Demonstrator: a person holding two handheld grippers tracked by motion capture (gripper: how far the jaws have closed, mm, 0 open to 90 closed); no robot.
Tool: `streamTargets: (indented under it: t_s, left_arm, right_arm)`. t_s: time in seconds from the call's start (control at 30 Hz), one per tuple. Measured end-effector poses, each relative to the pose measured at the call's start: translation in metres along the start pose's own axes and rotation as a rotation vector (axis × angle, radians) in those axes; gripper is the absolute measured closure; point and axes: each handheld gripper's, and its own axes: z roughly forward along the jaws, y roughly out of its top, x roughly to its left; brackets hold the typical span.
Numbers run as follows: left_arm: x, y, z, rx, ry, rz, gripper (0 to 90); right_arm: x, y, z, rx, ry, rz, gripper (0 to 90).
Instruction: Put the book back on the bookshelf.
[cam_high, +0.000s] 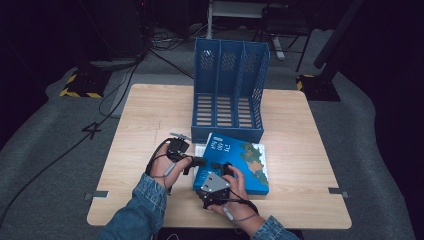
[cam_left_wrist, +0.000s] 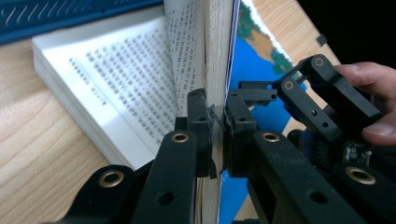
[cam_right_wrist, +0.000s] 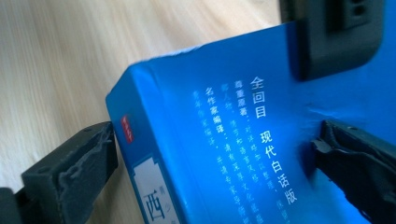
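Dark floor and trailing cables surround the wooden desk (cam_high: 150, 115), which carries a blue file rack (cam_high: 229, 90) at its far edge and two books near the front edge. One blue book (cam_high: 240, 165) lies flat just in front of the rack, with a second, white-paged book (cam_left_wrist: 107, 102) beside it toward the left. The left gripper (cam_left_wrist: 217, 123) is clamped tight on a raised sheaf of pages and cover, holding it upright between its jaws, the blue cover on one side and printed pages fanning on the other. The right gripper (cam_right_wrist: 210, 154) stands wide, its jaws straddling the blue book's spine corner: one pad sits just beside the spine, the other rests over the cover, and whether either presses yet I cannot tell. The risk, as I judge it, lies in the left grip: pinching only part of the book means the loose pages could slip out or bend and tear if the hand lifts or twists. The right jaws, set at a corner, might skid off the glossy cover when closing, pushing the book toward the rack rather than catching it. The two grippers also sit close and could collide.
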Motion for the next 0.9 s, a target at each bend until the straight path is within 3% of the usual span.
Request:
streamTargets:
  t_s: [0.1,0.33,0.67,0.8,0.9]
  left_arm:
    - [0.004,-0.001,-0.001,-0.011,-0.029,-0.034,83.5]
    - [0.002,-0.002,0.000,-0.024,-0.031,-0.046,83.4]
    - [0.005,-0.008,0.002,-0.047,-0.006,-0.054,82.6]
    - [0.007,-0.013,0.003,-0.008,-0.003,-0.060,81.0]
    - [0.009,-0.018,0.002,-0.005,-0.018,-0.075,80.6]
  right_arm:
    - [0.009,-0.002,0.005,0.026,-0.066,-0.082,0.0]
    - [0.013,0.000,0.007,0.039,-0.140,-0.096,0.0]
    - [0.008,-0.001,0.008,0.019,-0.099,-0.116,0.2]
    - [0.006,-0.003,0.009,0.001,-0.086,-0.119,0.5]
    - [0.006,-0.004,0.010,-0.010,-0.086,-0.117,0.5]
